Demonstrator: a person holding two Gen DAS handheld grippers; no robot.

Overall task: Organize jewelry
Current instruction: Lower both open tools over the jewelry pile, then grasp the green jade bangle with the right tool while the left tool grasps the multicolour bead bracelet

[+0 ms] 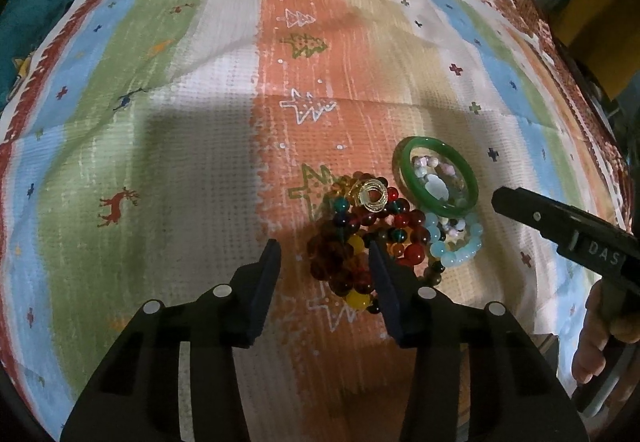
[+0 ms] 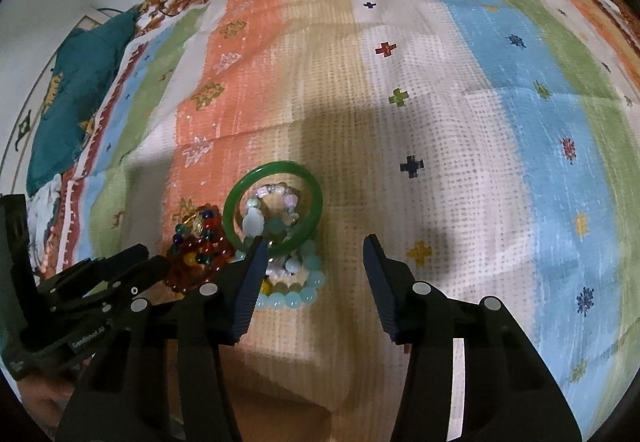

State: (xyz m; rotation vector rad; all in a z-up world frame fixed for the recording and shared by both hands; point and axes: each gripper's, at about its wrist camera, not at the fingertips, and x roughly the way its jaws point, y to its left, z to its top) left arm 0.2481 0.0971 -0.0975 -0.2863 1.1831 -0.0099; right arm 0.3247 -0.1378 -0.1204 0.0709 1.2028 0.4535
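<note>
On the striped patterned cloth point(image 1: 192, 90), a heap of amber-red beaded bracelets point(image 1: 344, 242), glossy green bangle point(image 2: 273, 208) alongside, left gripper point(image 1: 325, 256) parted over beads, right gripper point(image 2: 316, 248) parted, grasping nothing.

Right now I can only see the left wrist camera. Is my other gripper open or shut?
Observer: Open. The right gripper has its fingers apart and grips nothing.
Operator: Is it near the green bangle?
Observer: Yes. In the right wrist view, one finger overlaps the near edge of the green bangle.
Operator: Is anything between the fingers?
Observer: The pale blue bead bracelet lies there, close beside that finger; the rest is cloth.
</note>
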